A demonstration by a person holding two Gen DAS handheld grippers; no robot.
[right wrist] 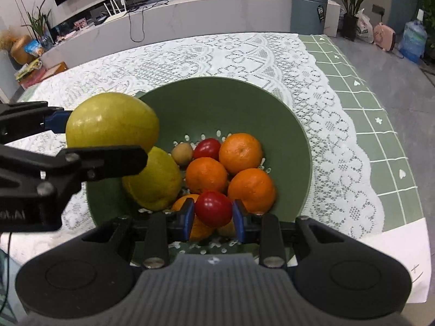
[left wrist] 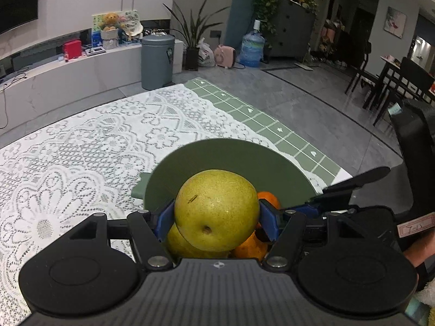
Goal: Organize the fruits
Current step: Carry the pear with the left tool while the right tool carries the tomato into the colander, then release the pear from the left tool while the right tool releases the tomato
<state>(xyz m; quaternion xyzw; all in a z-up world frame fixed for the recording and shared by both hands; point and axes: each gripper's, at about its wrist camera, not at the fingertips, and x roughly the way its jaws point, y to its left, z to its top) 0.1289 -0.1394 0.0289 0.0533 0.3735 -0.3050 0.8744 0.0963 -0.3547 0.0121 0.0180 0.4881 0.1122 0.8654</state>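
Both jaws clamped: left gripper (left wrist: 216,221) holds a pear (left wrist: 216,212) between its blue pads, right gripper (right wrist: 213,216) holds a small red tomato (right wrist: 213,208).

Landmark = green bowl (right wrist: 285,125), round, matte plastic, drain holes in the bottom.

- Held pear: large, yellow-green, speckled skin, above the bowl's left rim, clear of the fruit below.
- Held tomato: smooth, glossy, over the bowl's near side, above the pile; can't tell if it touches the orange under it.
- Inside the bowl, counted from the right wrist view: 1 more pear (right wrist: 153,180) at left, 4 oranges, 1 more tomato (right wrist: 207,149) near the centre, 1 small brown round fruit (right wrist: 181,154) just left of that tomato, touching the pear.
- Oranges: three in a cluster at centre-right (right wrist: 240,152), (right wrist: 206,175), (right wrist: 251,187), fourth (right wrist: 187,199) partly hidden under the right gripper's pads. Dimpled skin.
- Totals: 2 pears, 2 tomatoes, 4 oranges, 1 brown fruit.
- Bowl sits on a white lace cloth (right wrist: 326,125) with flower pattern, laid over a green checked cloth (right wrist: 380,125) showing to the bowl's right.
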